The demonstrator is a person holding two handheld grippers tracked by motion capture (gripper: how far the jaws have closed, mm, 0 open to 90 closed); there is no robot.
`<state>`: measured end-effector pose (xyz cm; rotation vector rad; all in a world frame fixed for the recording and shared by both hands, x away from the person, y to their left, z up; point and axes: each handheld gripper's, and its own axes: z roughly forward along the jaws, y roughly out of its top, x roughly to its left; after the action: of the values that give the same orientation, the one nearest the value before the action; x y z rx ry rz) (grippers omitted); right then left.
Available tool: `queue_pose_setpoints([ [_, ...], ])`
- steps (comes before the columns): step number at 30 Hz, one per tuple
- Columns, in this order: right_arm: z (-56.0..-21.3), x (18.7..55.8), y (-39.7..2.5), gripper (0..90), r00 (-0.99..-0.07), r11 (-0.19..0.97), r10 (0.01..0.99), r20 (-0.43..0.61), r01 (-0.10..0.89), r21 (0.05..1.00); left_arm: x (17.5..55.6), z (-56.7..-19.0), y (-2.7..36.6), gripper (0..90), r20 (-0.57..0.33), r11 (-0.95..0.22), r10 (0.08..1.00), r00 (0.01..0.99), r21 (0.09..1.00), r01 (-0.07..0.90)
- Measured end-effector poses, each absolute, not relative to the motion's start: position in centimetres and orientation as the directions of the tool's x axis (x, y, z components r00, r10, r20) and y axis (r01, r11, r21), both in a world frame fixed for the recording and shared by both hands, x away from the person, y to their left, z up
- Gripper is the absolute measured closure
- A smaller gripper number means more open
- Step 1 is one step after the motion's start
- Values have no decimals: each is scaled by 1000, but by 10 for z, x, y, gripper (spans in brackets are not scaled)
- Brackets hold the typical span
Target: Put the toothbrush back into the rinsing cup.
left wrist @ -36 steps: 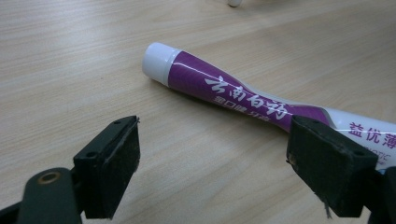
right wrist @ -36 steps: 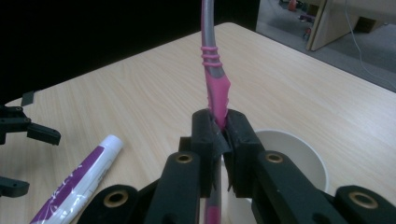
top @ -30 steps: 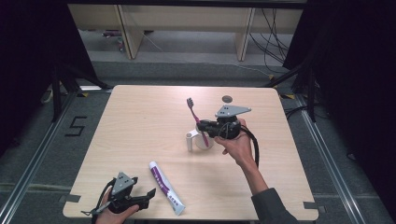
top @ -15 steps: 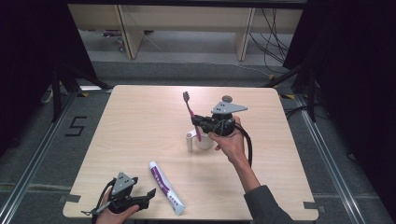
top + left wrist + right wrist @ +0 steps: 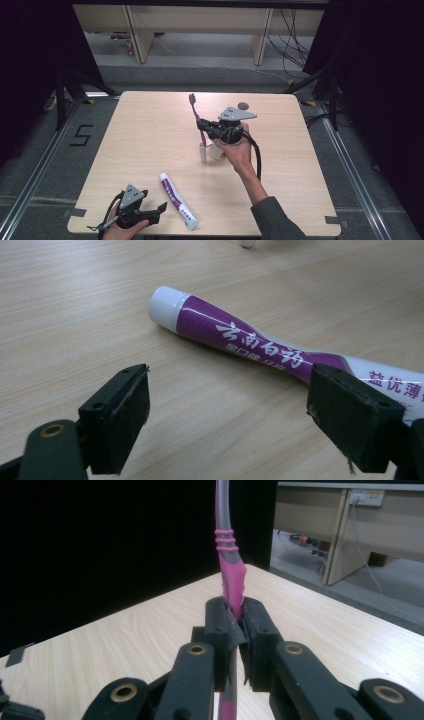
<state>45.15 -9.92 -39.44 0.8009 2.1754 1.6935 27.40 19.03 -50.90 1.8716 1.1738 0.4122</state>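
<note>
Right claw (image 5: pixel 204 127) pinches the toothbrush (image 5: pixel 196 116) upright directly above the cup (image 5: pixel 214 150) mid-counter, while left claw (image 5: pixel 154 214), spread, rests beside the toothpaste (image 5: pixel 240 340).

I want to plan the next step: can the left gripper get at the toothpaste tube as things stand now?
Probably yes: the left gripper is open, the toothpaste tube lies just ahead of its jaws, and bare table lies between.

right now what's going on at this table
A person holds a gripper in each hand. The right gripper is shut on a pink toothbrush, held upright with its bristles up, right over a white cup near the middle of the wooden table. The left gripper sits open at the near edge, beside a purple and white toothpaste tube lying flat with its cap on.
</note>
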Motion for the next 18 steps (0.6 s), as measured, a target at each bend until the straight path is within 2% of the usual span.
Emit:
queue_pose_setpoints([
  [3,-397,456,-98,836,-810,170,579,96,235,957,274,-509,191,172,-151,-195,848,507,803,564],
  [18,-408,459,-90,836,-796,163,596,103,245,956,274,-508,191,172,-156,-190,845,511,806,561],
])
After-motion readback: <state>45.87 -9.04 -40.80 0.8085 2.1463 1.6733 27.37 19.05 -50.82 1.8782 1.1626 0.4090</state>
